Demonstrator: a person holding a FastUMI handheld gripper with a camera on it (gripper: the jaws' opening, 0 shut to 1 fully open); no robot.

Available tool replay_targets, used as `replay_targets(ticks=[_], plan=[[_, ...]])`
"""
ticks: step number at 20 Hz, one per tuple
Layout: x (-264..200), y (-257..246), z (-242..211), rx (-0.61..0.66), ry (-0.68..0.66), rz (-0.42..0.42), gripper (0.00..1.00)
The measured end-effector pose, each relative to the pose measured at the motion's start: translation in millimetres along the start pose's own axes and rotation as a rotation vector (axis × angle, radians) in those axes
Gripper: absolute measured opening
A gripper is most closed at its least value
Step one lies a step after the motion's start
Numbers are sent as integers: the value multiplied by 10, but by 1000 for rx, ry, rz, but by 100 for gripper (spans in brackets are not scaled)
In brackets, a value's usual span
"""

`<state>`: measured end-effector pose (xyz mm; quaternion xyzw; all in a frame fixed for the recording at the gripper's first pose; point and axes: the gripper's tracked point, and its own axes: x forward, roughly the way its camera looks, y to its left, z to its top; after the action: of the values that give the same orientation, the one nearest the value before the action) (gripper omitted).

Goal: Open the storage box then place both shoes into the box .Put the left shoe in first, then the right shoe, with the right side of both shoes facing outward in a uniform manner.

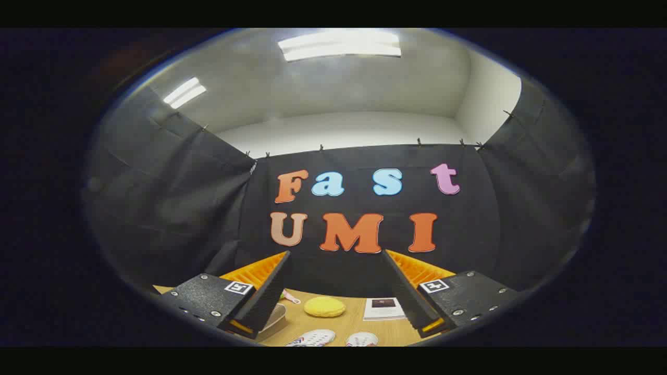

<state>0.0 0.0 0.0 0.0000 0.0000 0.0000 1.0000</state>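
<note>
1. Gripper (333, 291) raised high above the wooden table (354, 325) and tipped toward the booth wall; fingers spread wide, nothing between them.
2. Shoes next, down between the fingers: two white shoes, one (311, 338) with coloured side stripes, the other (362, 339) just beside it to the right, both only partly seen. Cannot tell left shoe from right at this angle.
3. Partly hidden behind the left finger, a pale flat object (279, 315), possibly the storage box or its lid; too little visible to be sure, so open or closed cannot be told.
4. Farther out on the table, a yellow round pad (324, 307), a small pinkish item (289, 297) near the left finger, and a printed card (384, 308) ahead of the right finger.
5. Judged as the very start: nothing gripped, box step not yet done. Best to tilt down first, find the box and its lid edge, approach with fingers kept wide, then close on the lid edge squarely, leaving the shoes undisturbed.
</note>
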Motion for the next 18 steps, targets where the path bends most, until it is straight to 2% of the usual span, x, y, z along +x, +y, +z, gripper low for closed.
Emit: replay_targets(ticks=[12,18], plan=[[74,9,-9,18,-1,-4,100],[108,78,-158,51,32,14,100]])
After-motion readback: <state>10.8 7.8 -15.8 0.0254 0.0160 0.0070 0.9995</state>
